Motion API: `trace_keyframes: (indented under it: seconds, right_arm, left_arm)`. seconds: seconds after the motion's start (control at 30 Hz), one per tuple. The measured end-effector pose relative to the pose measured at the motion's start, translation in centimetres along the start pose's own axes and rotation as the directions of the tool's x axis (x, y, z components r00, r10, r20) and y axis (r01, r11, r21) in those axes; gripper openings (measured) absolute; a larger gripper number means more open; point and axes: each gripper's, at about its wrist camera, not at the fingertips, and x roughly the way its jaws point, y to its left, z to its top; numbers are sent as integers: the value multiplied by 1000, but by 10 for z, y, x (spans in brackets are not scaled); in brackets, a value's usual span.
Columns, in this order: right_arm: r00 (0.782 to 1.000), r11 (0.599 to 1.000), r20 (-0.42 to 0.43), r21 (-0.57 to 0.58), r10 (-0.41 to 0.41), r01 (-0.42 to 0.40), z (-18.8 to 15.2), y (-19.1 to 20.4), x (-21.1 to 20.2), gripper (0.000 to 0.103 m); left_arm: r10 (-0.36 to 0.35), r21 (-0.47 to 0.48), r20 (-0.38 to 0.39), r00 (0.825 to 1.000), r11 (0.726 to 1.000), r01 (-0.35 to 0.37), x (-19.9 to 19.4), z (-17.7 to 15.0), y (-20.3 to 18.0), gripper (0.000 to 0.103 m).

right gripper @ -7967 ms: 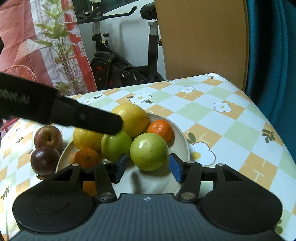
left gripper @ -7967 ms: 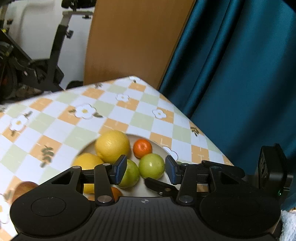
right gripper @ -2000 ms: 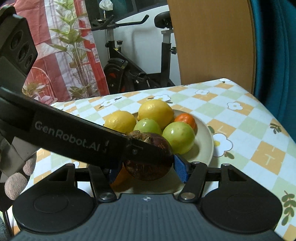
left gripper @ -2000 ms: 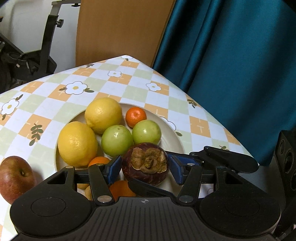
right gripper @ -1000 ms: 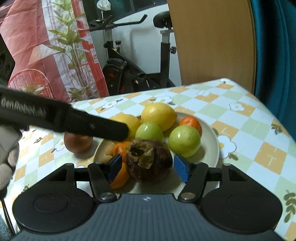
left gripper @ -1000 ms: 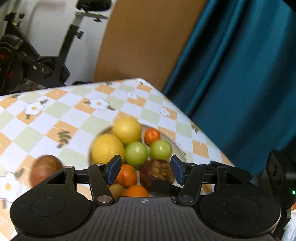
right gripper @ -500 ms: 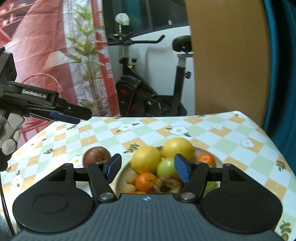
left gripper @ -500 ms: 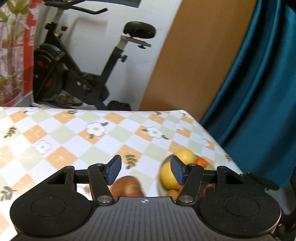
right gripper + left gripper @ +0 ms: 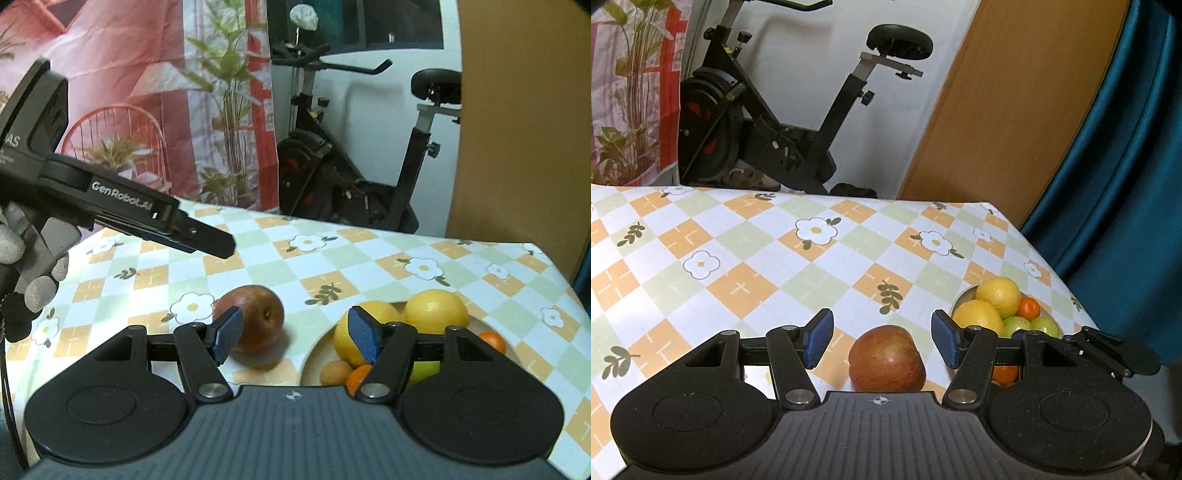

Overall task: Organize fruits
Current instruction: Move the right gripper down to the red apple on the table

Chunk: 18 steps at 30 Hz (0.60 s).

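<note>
Change since two seconds ago: my two grippers were together over the plate [image 9: 310,360] with the dark mangosteen between the pads; now both have pulled back, and the mangosteen is not visible in either view.
Left gripper [image 9: 882,338]: jaws stand about half open and hold nothing – the red apple [image 9: 886,363] lies on the tablecloth [image 9: 738,258] in line between the blue pads, but they do not touch it.
Right gripper [image 9: 295,339]: also about half open and empty; its left pad covers the near edge of the apple in the picture, with no contact that I can see.
Apple: outside the plate, just beside its left rim, standing alone on the cloth.
Plate contents: two yellow citrus fruits [image 9: 434,306], green fruits [image 9: 1030,325], small orange fruits [image 9: 360,376] – all inside the plate.
Hidden: my own gripper bodies cover the near half of the plate in both views, so what lies there I cannot tell; the apple's bottom is cut off in the left view.
My left hand [image 9: 22,273]: gloved fingers show at the left edge of the right view, on the handle.
</note>
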Motion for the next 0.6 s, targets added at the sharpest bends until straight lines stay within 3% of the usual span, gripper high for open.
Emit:
trace_keyframes:
  seconds: [0.6]
  right_arm:
    - [996,999,-81,-34,22,-25,-4,21,49,66]
  left_arm:
    - [-4,10,-53,999,1000,5,29,-6,1,61]
